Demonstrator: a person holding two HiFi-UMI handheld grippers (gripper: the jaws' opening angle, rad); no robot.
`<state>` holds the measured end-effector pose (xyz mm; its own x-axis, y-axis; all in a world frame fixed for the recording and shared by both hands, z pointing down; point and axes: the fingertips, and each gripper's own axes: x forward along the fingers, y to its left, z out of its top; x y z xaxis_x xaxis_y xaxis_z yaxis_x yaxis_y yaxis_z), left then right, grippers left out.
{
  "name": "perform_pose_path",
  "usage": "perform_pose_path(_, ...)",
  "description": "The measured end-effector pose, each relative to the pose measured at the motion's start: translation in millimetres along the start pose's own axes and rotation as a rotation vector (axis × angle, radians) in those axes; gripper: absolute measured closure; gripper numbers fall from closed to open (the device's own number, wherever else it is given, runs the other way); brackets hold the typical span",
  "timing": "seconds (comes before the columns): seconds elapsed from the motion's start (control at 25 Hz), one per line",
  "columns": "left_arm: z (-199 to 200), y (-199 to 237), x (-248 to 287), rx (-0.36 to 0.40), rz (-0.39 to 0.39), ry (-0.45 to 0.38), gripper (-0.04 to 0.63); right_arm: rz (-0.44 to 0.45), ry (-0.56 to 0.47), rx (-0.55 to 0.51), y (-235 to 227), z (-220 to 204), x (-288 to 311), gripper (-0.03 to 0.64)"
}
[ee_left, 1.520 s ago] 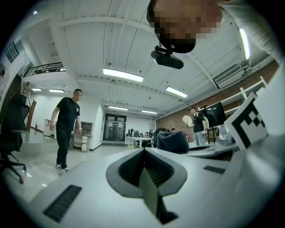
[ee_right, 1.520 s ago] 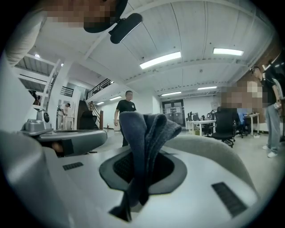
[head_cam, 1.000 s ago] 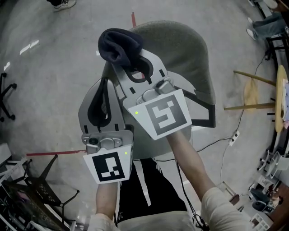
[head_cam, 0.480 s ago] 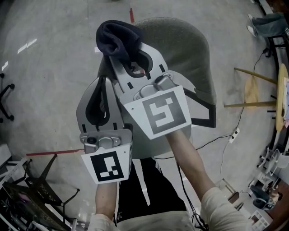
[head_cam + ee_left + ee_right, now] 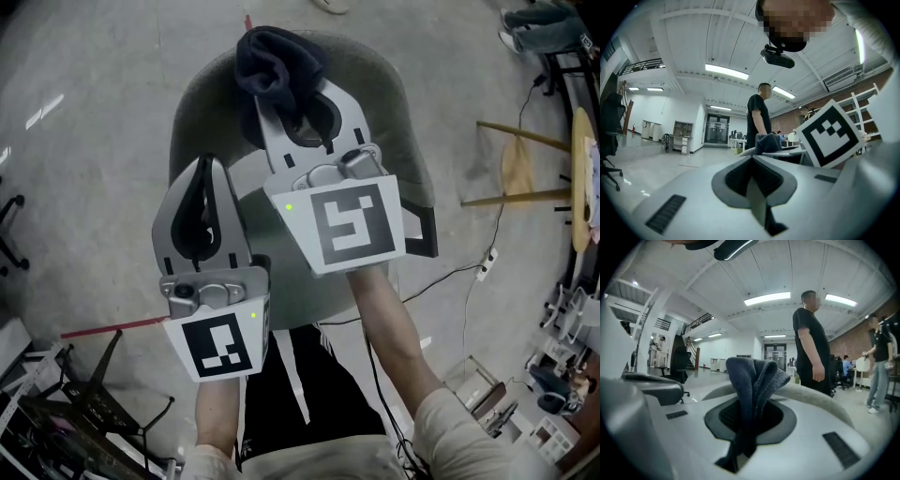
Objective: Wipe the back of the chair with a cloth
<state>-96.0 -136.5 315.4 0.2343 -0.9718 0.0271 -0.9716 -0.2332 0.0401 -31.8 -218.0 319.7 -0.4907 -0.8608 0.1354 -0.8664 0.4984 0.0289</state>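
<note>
A grey-green upholstered chair back [image 5: 398, 112] curves below me in the head view. My right gripper [image 5: 292, 97] is shut on a dark blue cloth [image 5: 277, 61], which is bunched at the jaw tips over the upper middle of the chair back. In the right gripper view the cloth [image 5: 754, 380] stands folded between the jaws, with the chair back's rim [image 5: 820, 401] just behind it. My left gripper [image 5: 205, 167] is shut and empty, held left of the right one and apart from the cloth; its jaws [image 5: 757, 197] meet with nothing between them.
A wooden stool [image 5: 520, 183] stands to the right. A red tape line [image 5: 103, 328] and a cable [image 5: 459, 281] lie on the concrete floor. Black frames [image 5: 66, 403] clutter the lower left. A person in black [image 5: 811, 348] stands beyond the chair.
The right gripper has carried the cloth rightward, from the chair back's left edge to its upper middle. The left gripper has stayed shut beside it.
</note>
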Motion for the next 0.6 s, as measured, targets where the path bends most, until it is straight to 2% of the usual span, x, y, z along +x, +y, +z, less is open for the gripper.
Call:
perform_pose_path(0.16,3.4,-14.8,6.1,0.005,-0.024,-0.005,0.580,-0.124,0.022,-0.030,-48.1,-6.4,-17.6,0.563)
perform_pose_path(0.6,-4.8,-57.7,20.0,0.012,-0.093,0.003,0.580,-0.244,0.023,-0.044,-103.3,-19.3,-56.4,0.563)
